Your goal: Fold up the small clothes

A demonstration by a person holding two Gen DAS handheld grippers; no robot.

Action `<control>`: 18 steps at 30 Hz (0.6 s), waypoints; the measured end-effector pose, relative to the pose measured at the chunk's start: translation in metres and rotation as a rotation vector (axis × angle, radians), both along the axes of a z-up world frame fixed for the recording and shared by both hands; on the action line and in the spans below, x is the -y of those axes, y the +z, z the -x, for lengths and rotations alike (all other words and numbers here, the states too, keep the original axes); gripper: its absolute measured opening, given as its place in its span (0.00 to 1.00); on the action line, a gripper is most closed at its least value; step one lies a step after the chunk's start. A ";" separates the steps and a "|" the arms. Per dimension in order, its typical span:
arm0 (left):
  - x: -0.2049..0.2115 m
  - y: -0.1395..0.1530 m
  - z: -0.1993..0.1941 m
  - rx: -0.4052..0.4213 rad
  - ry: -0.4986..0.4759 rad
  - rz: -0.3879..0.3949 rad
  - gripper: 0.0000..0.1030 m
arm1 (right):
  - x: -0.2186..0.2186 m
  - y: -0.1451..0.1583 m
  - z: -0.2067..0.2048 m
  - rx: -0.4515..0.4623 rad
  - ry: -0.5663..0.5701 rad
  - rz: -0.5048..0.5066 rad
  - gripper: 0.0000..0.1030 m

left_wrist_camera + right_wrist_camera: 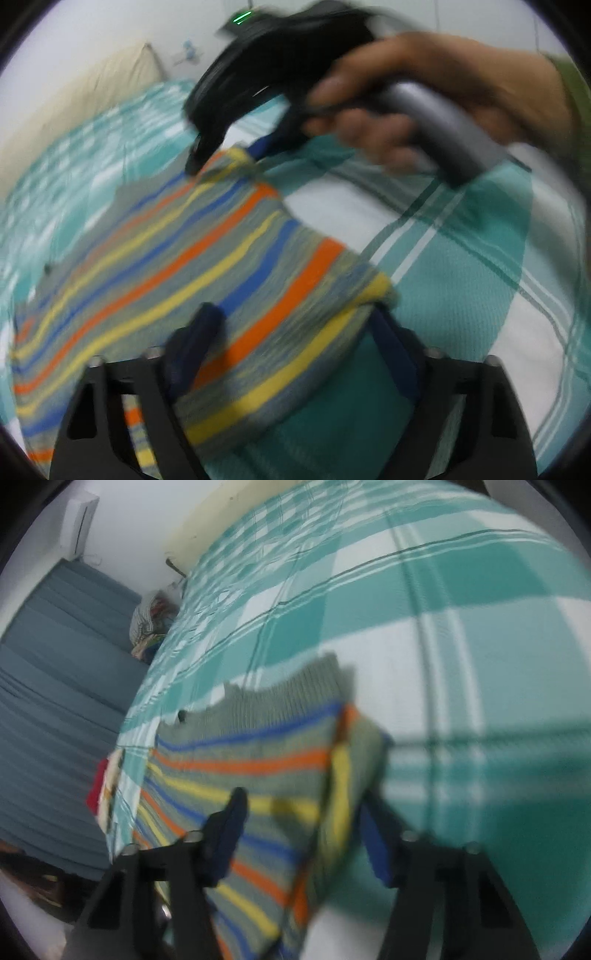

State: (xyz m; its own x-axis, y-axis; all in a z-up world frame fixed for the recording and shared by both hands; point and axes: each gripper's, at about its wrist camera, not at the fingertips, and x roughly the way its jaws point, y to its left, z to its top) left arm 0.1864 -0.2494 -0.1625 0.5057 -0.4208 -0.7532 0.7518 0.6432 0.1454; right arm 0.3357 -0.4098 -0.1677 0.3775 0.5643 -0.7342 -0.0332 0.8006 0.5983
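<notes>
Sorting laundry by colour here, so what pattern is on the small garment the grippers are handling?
The garment has orange, yellow and blue stripes on grey-green knit, clearest in the left wrist view.

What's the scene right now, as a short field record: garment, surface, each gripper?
garment: striped knit garment, partly folded, right edge doubled over
surface: teal and white checked bedsheet
left gripper: fingers spread around the garment's near folded corner; grip unclear through blur
right gripper: fingers spread around the folded edge; grip unclear
image quality: both views motion-blurred
</notes>
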 end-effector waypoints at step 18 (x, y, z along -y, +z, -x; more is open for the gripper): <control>-0.220 0.067 -0.019 -0.080 0.493 0.421 0.07 | -0.164 0.100 -0.032 0.195 0.174 0.094 0.12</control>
State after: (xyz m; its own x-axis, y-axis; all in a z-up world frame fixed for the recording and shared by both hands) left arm 0.2052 -0.0297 -0.0954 0.6639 -0.4212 -0.6180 0.3522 0.9050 -0.2385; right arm 0.3678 -0.2460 -0.0674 0.4202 0.5660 -0.7092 -0.2820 0.8244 0.4909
